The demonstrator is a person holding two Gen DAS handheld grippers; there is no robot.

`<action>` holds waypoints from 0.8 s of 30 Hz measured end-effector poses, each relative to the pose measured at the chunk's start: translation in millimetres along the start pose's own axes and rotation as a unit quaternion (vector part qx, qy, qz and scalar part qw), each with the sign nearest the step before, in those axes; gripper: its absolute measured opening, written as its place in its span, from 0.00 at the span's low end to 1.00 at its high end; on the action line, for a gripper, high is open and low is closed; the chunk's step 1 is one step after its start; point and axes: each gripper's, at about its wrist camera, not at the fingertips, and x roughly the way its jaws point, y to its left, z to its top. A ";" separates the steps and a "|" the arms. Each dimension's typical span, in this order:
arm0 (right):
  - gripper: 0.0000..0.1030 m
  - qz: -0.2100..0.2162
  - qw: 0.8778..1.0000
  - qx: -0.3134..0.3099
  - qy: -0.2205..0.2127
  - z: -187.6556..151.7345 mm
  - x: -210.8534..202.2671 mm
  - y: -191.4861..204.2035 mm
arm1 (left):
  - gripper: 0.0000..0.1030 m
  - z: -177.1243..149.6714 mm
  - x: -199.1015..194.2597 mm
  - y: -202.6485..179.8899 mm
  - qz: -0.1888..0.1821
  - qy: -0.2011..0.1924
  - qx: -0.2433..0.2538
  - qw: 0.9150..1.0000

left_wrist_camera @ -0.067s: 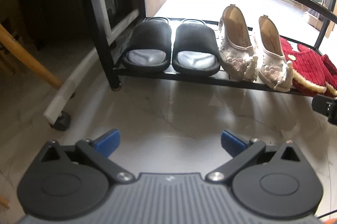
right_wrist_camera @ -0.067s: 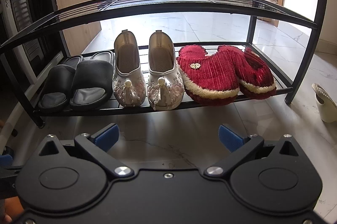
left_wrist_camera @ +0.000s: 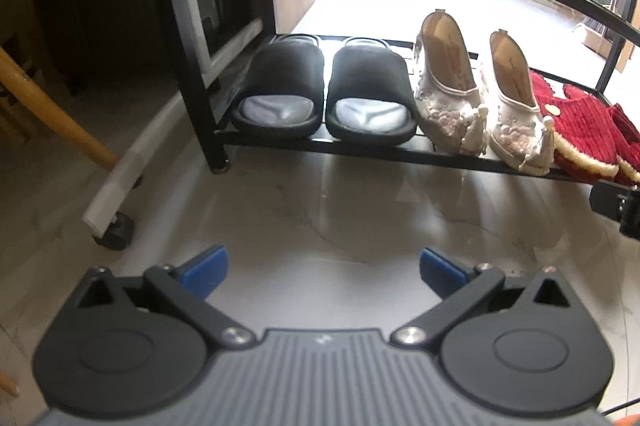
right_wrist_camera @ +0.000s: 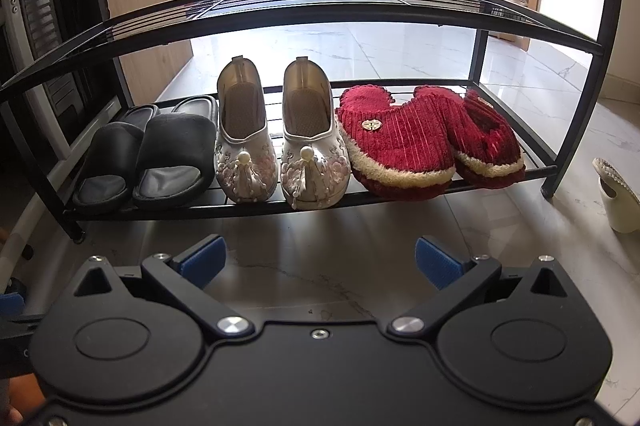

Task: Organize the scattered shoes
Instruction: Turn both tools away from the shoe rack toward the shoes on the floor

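Only rightward: cream shoe (right_wrist_camera: 618, 200) off-rack.

Lower shelf full, open floor in front of the rack

The shoe rack's (right_wrist_camera: 332, 204) bottom tier is filled side to side by black slides (right_wrist_camera: 148, 162), embroidered white shoes (right_wrist_camera: 280, 162) and red slippers (right_wrist_camera: 424, 146), leaving no gap between pairs. The upper shelf (right_wrist_camera: 304, 10) arches low over them, limiting entry from above. The marble floor (right_wrist_camera: 312, 246) near the rack lies open. A cream shoe (right_wrist_camera: 618, 198) sits on the floor right of the rack's right leg (right_wrist_camera: 576, 130).
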 end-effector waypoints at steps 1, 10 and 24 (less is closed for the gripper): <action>1.00 0.000 1.000 0.000 0.000 -0.2 -0.1 -0.1 | 0.99 0.0 -0.2 0.0 0.000 -0.001 0.000 1.000; 1.00 0.000 1.000 -0.003 0.003 -1.0 0.7 0.7 | 0.99 -3.9 -3.2 1.0 0.003 -0.008 0.008 1.000; 1.00 0.005 0.999 0.032 -0.009 5.9 -8.0 -11.1 | 0.99 -9.4 -5.1 -2.5 0.002 -0.026 0.025 0.999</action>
